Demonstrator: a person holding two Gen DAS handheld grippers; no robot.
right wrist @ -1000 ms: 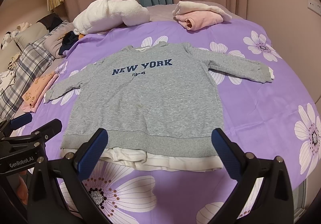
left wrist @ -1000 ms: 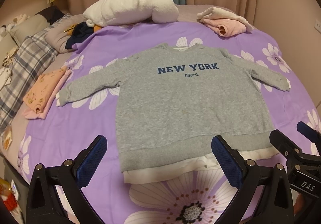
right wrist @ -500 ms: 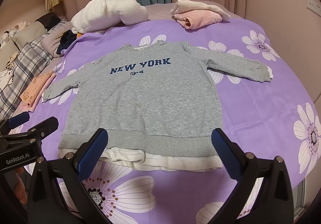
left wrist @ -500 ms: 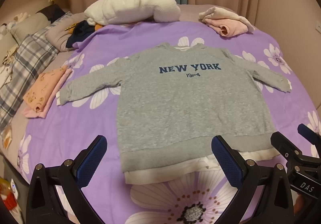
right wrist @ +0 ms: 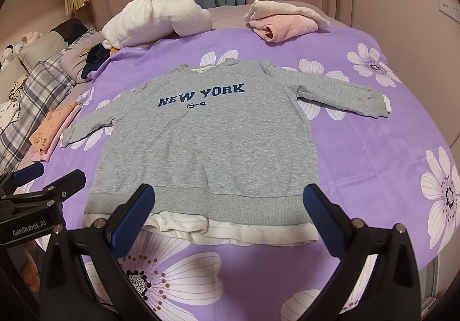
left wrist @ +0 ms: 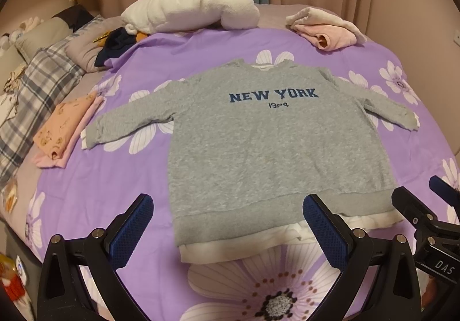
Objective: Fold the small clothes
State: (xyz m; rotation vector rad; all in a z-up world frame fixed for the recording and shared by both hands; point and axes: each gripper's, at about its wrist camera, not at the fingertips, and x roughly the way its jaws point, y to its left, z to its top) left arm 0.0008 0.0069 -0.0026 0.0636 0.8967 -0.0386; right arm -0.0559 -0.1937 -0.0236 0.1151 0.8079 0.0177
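A small grey sweatshirt (left wrist: 258, 142) (right wrist: 207, 142) with blue "NEW YORK" lettering lies flat and face up on the purple flowered bedspread (left wrist: 86, 191) (right wrist: 373, 162). Both sleeves are spread outward and a white hem shows below its ribbed band. My left gripper (left wrist: 228, 223) hovers open above the hem's near edge, holding nothing. My right gripper (right wrist: 228, 220) also stands open over the hem, empty. Each gripper shows at the edge of the other's view: the right gripper (left wrist: 425, 206) at the sweatshirt's right corner, the left gripper (right wrist: 49, 180) at its left corner.
A folded peach and pink garment (left wrist: 63, 131) (right wrist: 49, 134) lies at the left. A white fluffy bundle (left wrist: 192, 10) (right wrist: 155, 19) and a pink folded garment (left wrist: 325, 27) (right wrist: 281, 22) sit at the back. A plaid blanket (left wrist: 34, 96) and pillows line the left side.
Both views have shifted slightly; the sweatshirt lies as before and both grippers stay open.
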